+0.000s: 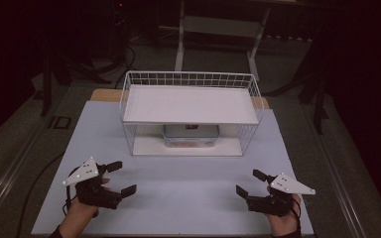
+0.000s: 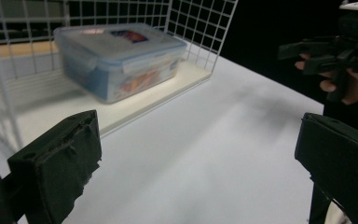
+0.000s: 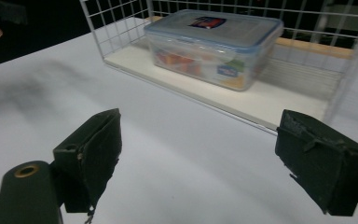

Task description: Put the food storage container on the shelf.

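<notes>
I hold the left gripper (image 1: 120, 177) and right gripper (image 1: 249, 182) low on the white bench (image 1: 188, 193), jaws spread, flanking the clear blue-lidded plastic box (image 1: 190, 136) inside the white wire rack (image 1: 190, 79), presumably to draw it out.

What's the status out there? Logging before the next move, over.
Left gripper open, right gripper open, both empty. Lidded container on wire rack's lower shelf. Nothing in the way.
</notes>
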